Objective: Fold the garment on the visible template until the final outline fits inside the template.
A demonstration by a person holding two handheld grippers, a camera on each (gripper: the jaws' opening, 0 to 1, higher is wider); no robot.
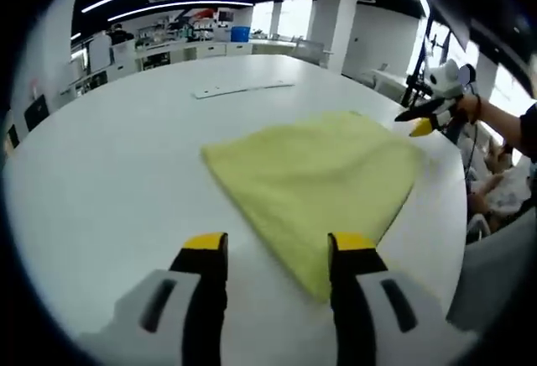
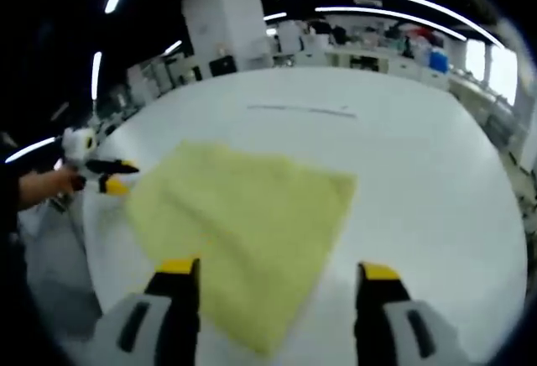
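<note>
White round table [image 1: 109, 181] carries a soft, light yellow fleece cloth [image 1: 315, 177]; both left gripper [image 1: 277, 253] and right gripper [image 2: 277, 278] stand spread, empty. Best to pinch its corners.

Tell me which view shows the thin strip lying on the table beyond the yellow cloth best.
The left gripper view: the strip reads as a pale flat band with clear edges on the white table, beyond the yellow cloth. The right gripper view gives the strip as a faint dark line.

One yellow cloth [image 1: 315, 183] lies on one white table [image 1: 109, 181], with two tools [image 1: 278, 253] [image 2: 279, 278] and one thin strip [image 1: 243, 90].
</note>
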